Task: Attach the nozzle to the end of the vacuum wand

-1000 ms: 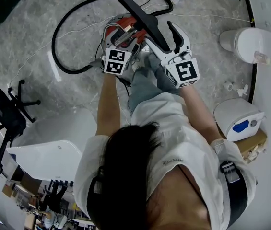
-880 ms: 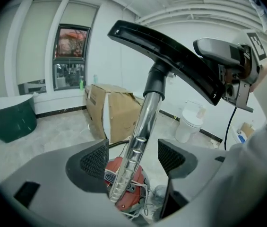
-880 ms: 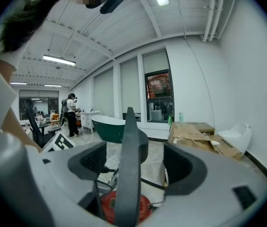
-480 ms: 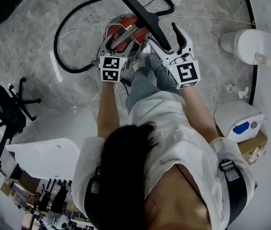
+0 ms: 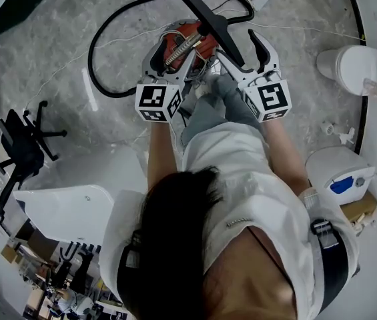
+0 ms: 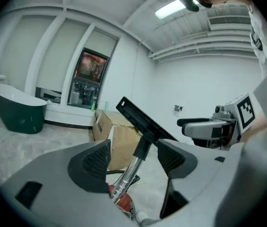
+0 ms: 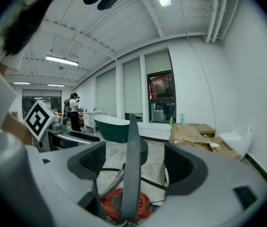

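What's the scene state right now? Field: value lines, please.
nozzle: black, flat, its neck on the top end of the wand
wand: metal tube, tilted, above the red vacuum
left tool: open, jaws apart with the wand between them
right tool: open, jaws apart with the nozzle between them, not gripped
vacuum: on the grey floor

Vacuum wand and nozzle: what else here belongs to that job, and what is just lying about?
Job: nozzle, wand, red vacuum body, black hose, left gripper, right gripper.
Lying about: office chair, cardboard box, green bathtub.
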A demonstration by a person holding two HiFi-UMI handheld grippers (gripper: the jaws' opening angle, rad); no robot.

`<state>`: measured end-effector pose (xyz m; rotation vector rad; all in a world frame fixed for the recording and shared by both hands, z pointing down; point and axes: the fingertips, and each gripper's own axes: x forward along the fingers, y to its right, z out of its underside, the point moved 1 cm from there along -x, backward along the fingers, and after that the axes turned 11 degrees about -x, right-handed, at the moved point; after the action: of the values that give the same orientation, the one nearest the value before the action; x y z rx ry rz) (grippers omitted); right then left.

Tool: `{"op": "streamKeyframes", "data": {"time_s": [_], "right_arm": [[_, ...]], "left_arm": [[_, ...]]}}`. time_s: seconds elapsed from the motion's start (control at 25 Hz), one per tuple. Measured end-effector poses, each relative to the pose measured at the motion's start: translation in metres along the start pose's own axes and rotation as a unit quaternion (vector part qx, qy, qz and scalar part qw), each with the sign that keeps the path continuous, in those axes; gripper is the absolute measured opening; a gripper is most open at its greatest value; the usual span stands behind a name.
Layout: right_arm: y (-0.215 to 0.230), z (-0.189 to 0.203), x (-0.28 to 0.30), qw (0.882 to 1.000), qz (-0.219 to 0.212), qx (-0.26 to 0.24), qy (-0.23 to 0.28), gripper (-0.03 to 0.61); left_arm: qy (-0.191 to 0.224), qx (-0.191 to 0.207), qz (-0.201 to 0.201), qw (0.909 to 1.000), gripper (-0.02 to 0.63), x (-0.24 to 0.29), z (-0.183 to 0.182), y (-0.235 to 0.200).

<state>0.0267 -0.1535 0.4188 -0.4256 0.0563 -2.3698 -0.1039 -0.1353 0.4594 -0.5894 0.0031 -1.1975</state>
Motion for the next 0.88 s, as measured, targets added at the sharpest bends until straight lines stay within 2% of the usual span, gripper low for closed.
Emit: {"op": "streamKeyframes", "data": {"time_s": [0.24, 0.36, 0.4, 0.52, 0.6, 0.72, 0.88], "right_arm": [[0.007, -0.013, -0.006, 1.000, 0.011, 0.011, 0.006, 0.373], [0.006, -0.021, -0.007, 1.000, 0.012, 0.012, 0.009, 0.373], [0.005, -0.023, -0.008, 1.000, 0.010, 0.014, 0.008, 0.373], [0.001, -0.027, -0.008, 1.000, -0.001, 0.015, 0.006, 0.371], [0.000, -0.030, -0.010, 1.000, -0.005, 0.012, 0.005, 0.370], [0.002, -0.036, -0.015, 1.000, 0.004, 0.016, 0.010, 0.297], [0.003, -0.040, -0.024, 1.000, 0.016, 0.015, 0.010, 0.179]], "left_arm": [[0.047, 0.027, 0.020, 0.9983, 0.310, -0.016, -0.031, 0.019], [0.052, 0.048, 0.019, 0.9973, 0.305, -0.021, -0.037, 0.030], [0.051, 0.057, 0.016, 0.9969, 0.281, -0.022, -0.038, 0.033], [0.063, 0.072, 0.001, 0.9954, 0.159, -0.024, -0.047, 0.039], [0.070, 0.071, -0.002, 0.9950, 0.121, -0.024, -0.054, 0.043], [0.075, 0.076, -0.008, 0.9943, 0.096, -0.027, -0.061, 0.051], [0.081, 0.052, -0.011, 0.9953, 0.054, -0.030, -0.066, 0.061]]}}
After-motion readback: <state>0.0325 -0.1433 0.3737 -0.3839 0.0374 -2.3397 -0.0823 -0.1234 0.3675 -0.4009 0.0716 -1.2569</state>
